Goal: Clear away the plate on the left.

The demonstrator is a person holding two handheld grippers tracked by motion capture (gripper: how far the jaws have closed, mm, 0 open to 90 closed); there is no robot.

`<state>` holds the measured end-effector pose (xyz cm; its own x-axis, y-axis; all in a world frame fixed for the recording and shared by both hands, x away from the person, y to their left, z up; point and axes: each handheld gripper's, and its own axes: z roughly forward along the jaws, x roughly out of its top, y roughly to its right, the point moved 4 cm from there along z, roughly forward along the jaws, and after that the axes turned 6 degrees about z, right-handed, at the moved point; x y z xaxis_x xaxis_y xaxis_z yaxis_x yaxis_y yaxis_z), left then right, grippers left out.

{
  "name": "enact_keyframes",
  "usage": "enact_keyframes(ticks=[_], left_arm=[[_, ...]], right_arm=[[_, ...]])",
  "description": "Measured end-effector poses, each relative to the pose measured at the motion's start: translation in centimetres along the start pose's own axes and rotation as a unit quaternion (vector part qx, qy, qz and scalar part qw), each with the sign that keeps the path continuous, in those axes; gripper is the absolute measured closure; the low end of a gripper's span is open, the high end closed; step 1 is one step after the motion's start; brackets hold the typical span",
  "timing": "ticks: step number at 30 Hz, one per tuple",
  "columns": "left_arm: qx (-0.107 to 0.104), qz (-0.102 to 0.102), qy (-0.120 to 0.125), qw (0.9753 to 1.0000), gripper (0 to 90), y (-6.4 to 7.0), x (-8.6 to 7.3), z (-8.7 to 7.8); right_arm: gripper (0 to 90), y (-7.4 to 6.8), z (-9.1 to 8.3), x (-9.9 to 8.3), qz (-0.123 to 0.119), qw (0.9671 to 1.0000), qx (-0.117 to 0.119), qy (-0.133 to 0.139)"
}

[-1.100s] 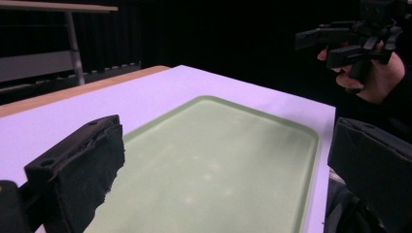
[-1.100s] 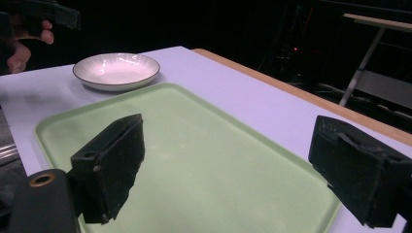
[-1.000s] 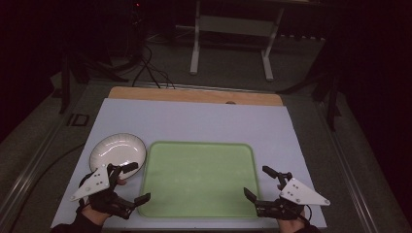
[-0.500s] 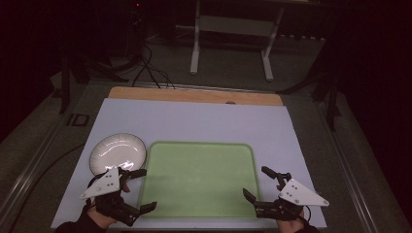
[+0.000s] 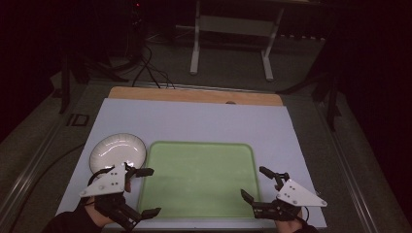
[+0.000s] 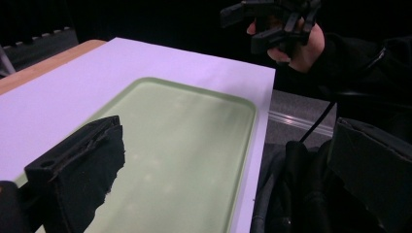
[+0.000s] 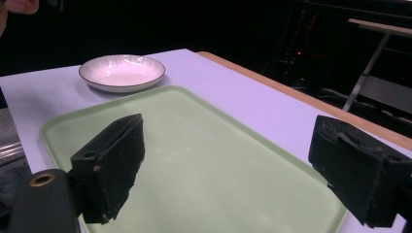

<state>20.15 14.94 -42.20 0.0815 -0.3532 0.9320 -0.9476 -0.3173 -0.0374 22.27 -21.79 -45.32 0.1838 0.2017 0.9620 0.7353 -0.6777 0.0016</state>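
While the right gripper (image 5: 257, 187) stayed open and empty at the green tray's (image 5: 199, 179) near right corner, the left gripper (image 5: 145, 191) had drawn back from the white plate (image 5: 117, 151) toward the tray's near left corner. Its jaws stood wide apart and empty, apparently straddling the tray's left rim. The plate sat just beyond it, beside the tray.
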Motion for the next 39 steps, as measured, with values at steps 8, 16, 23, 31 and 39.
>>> enact_keyframes(ticks=[8, 16, 23, 31, 39], left_arm=[[0.028, 0.011, 0.014, 0.9995, 0.0, -2.1, 1.7, -0.5], [0.048, 0.001, 0.015, 0.9987, 1.2, -4.1, 2.9, -0.8], [0.064, -0.009, 0.016, 0.9978, 1.2, -5.3, 3.2, -1.6], [0.094, -0.034, 0.023, 0.9947, 1.2, -7.2, 2.8, -3.6], [0.129, -0.060, 0.022, 0.9896, 1.2, -8.7, 1.6, -5.7]], right_arm=[[12.8, -0.1, -0.1, 0.1, -0.001, 1.0000, 0.004, 0.006], [12.8, -0.1, -0.2, 0.1, -0.001, 1.0000, 0.003, 0.006], [12.8, -0.2, -0.2, 0.1, -0.001, 1.0000, 0.004, 0.006], [12.8, -0.4, 0.0, 0.1, -0.005, 1.0000, 0.007, 0.004], [12.9, -0.5, 0.1, 0.2, -0.009, 0.9999, 0.006, 0.006]])
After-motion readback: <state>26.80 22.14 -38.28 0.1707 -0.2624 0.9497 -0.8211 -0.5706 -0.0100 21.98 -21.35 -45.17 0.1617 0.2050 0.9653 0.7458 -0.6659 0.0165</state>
